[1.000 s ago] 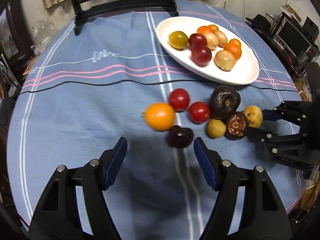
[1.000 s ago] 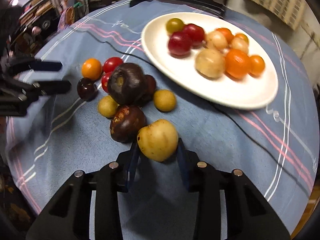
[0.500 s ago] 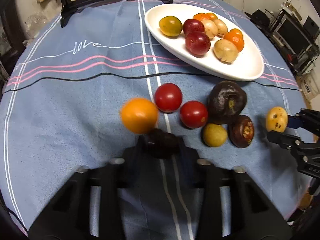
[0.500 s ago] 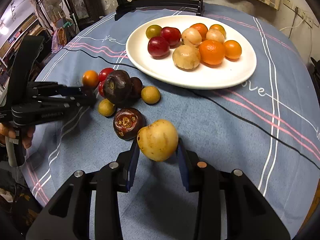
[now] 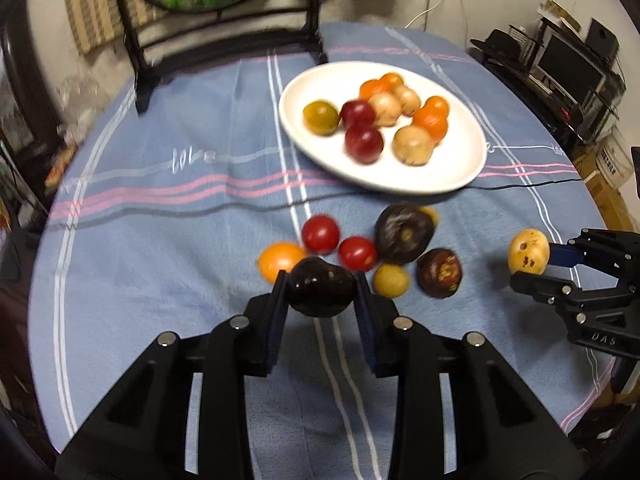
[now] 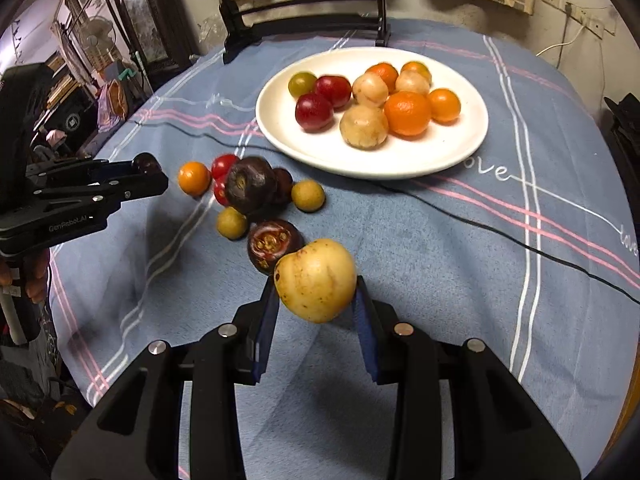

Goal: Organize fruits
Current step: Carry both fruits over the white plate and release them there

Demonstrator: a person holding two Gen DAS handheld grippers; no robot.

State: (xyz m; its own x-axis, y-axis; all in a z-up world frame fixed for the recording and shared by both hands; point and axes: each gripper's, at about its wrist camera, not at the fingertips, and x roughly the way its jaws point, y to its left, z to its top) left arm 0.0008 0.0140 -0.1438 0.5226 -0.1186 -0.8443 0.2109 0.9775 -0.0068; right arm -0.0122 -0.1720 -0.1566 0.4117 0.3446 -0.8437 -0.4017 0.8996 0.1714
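The left tool is clamped on a dark purple fruit, held above the surface. The right tool grips a yellow speckled fruit clear of the cloth. At eleven o'clock from the right tool, loose fruits cluster: a dark open-topped one, a large purple one, an orange one. At twelve o'clock the white plate carries more fruit.
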